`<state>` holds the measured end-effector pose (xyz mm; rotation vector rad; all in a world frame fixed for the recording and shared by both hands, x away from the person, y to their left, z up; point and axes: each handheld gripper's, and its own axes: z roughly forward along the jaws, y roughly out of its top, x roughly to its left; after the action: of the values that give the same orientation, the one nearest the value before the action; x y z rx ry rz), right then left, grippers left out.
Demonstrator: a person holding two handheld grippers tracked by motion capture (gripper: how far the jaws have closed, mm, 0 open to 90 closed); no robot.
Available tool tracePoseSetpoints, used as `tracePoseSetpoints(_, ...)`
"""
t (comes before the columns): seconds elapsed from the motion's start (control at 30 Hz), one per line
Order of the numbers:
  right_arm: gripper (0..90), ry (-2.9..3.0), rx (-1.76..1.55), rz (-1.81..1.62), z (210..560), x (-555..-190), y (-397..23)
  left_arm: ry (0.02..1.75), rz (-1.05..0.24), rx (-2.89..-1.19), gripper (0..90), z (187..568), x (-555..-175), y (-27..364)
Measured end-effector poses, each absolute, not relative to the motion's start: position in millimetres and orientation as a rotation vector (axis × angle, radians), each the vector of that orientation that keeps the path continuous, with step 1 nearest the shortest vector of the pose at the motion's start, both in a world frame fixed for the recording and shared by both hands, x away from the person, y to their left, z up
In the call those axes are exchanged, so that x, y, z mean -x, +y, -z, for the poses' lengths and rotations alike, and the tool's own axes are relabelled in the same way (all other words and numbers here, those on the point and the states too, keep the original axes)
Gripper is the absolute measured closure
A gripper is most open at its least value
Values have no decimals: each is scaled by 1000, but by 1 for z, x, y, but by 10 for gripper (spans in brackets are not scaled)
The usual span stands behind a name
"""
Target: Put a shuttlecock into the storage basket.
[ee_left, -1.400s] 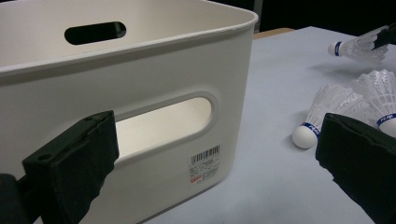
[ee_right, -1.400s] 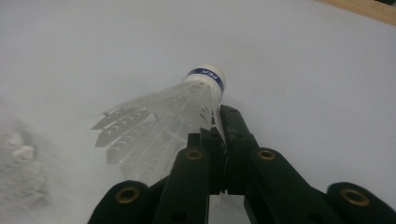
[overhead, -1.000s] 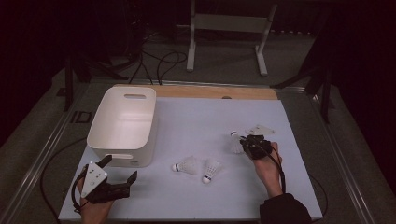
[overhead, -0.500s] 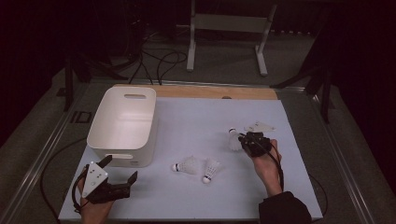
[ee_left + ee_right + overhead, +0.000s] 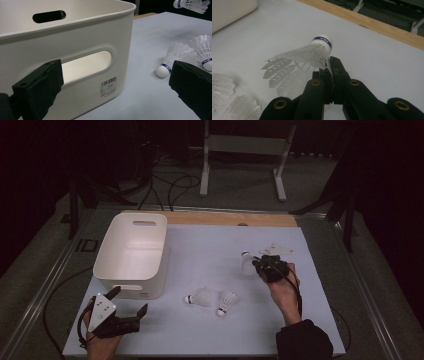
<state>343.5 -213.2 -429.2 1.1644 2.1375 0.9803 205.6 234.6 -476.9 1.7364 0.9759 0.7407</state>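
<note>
A white shuttlecock [image 5: 247, 263] with a blue band on its cork hangs just above the table at the right, cork pointing away from me. My right gripper [image 5: 260, 266] is shut on its feather skirt [image 5: 312, 53], the black jaws [image 5: 332, 67] pinching one edge. Two more shuttlecocks [image 5: 199, 297] [image 5: 226, 302] lie side by side near the table's middle front. A white bin [image 5: 131, 251] with handle slots stands at the left. My left gripper [image 5: 129, 301] rests open in front of the bin's near wall [image 5: 82, 32], nothing between its jaws.
The table top is a pale sheet [image 5: 210, 250] with a wooden strip [image 5: 230, 218] along its far edge. A metal stand [image 5: 240, 150] and cables lie on the floor beyond. The two lying shuttlecocks [image 5: 175, 56] sit right of the left gripper.
My right gripper has risen a little with the shuttlecock in its jaws. The left gripper and the two lying shuttlecocks have stayed put.
</note>
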Motion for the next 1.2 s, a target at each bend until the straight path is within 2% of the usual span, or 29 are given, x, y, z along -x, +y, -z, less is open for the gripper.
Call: tracePoseSetpoints(1.2, 887, 2143, -1141, -1124, 405, -345, -191, 968, -735, -1752, 0, 479, -207, 233)
